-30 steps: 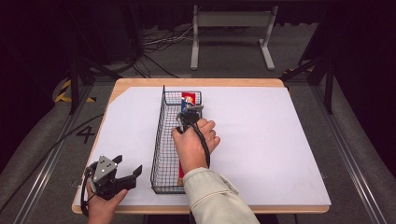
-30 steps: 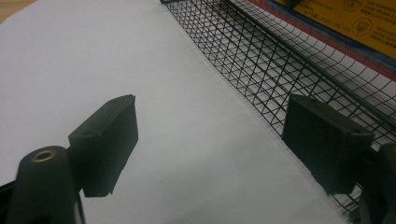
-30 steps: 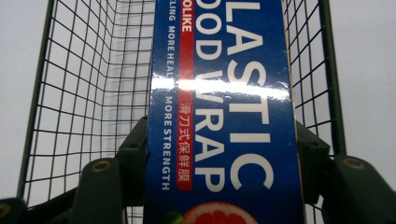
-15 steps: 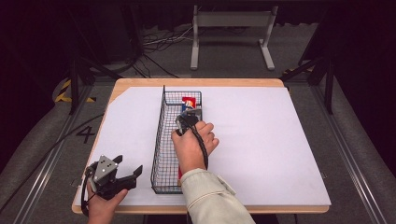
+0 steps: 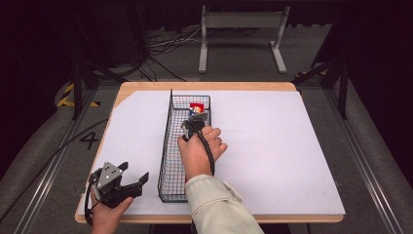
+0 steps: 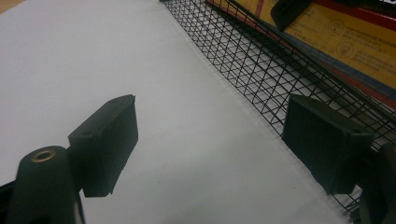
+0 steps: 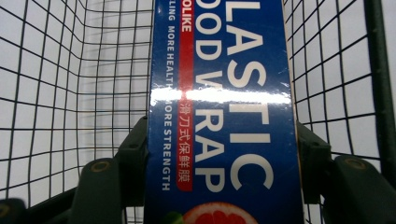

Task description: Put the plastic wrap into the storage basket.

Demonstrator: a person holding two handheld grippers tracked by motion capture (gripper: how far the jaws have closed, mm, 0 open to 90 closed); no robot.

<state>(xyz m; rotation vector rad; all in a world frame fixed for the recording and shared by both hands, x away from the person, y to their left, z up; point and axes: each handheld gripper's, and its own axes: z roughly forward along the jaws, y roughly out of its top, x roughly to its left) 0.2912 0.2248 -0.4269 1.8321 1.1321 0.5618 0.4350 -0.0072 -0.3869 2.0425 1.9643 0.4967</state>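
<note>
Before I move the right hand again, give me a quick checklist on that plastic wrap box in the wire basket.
1. Grip on the plastic wrap box: the right gripper has a jaw pressed on each long side. Ok.
2. Box centred between the jaws: it sits midway in the right gripper view. Ok.
3. Box inside the wire basket: mesh walls rise on both sides of it. Ok.
4. Box resting on the basket floor or lifted: cannot tell.
5. Left gripper out of the way: open, nothing between its jaws, over the white sheet beside the basket. Ok.
6. Cable on the right hand: runs across the back of the hand, not snagged on the mesh. Ok.
</note>
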